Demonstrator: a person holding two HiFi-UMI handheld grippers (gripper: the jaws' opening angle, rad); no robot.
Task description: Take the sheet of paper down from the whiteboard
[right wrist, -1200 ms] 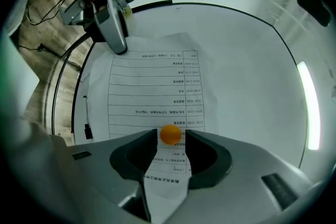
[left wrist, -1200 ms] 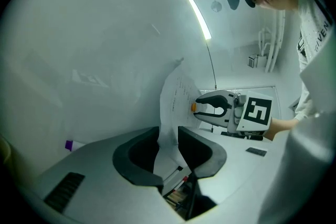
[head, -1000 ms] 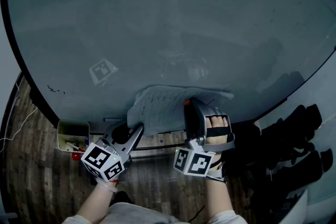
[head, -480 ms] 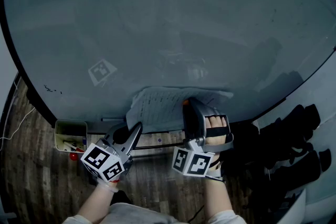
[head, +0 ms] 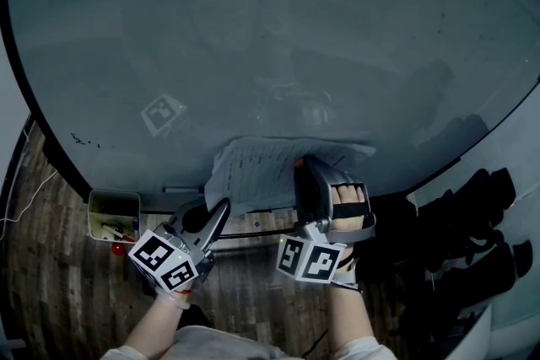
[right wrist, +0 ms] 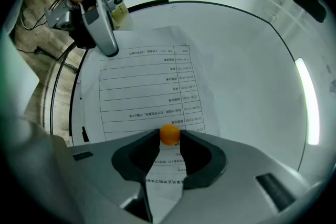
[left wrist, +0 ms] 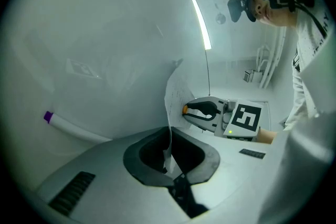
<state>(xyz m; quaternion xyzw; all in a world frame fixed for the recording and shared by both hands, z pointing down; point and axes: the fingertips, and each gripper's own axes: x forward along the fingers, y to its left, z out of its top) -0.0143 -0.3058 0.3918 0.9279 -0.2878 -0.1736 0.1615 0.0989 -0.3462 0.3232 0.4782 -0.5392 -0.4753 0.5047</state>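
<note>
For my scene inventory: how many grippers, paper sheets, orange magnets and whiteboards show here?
grippers: 2 (left gripper, right gripper)
sheet of paper: 1
orange magnet: 1
whiteboard: 1
total: 5

Dark wood-plank floor, with a thin white cable trailing across it at the left. A small open box of pens sits nearby. A long strip light glows white.
</note>
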